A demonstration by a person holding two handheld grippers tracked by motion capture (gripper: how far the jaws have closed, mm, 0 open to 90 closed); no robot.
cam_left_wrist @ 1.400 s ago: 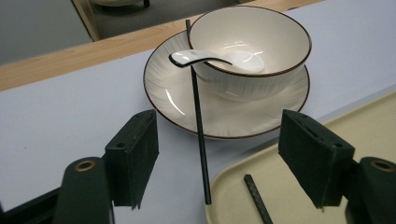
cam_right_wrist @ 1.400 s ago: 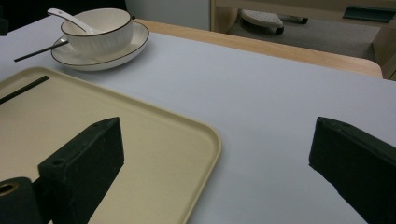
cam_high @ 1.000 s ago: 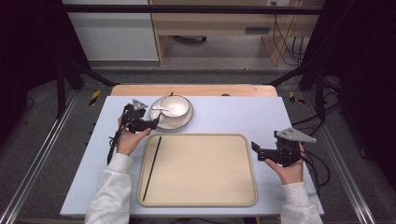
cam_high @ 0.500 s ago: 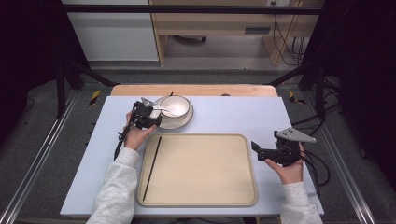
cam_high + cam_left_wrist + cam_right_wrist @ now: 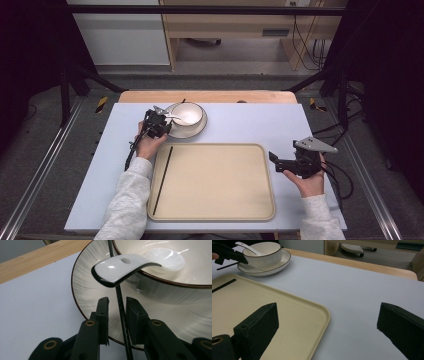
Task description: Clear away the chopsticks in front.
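A thin black chopstick (image 5: 121,315) lies across the rim of a ribbed plate (image 5: 85,287), passing under the handle of a white spoon (image 5: 120,267) that rests in the bowl (image 5: 187,114). My left gripper (image 5: 117,302) straddles this chopstick at the plate's left edge. Its jaws have just been closing; a small gap still shows beside the stick. A second black chopstick (image 5: 162,180) lies on the beige tray (image 5: 215,150). My right gripper (image 5: 274,162) hovers open and empty just right of the tray (image 5: 294,312).
The bowl (image 5: 263,255) and plate (image 5: 279,263) sit behind the tray's left corner on a pale blue mat (image 5: 260,125). A wooden table edge (image 5: 225,96) runs behind it. A cable (image 5: 131,152) trails from the left gripper.
My left gripper has moved right and down to the plate's edge, and its jaws have narrowed around the chopstick. The right gripper has stayed put.
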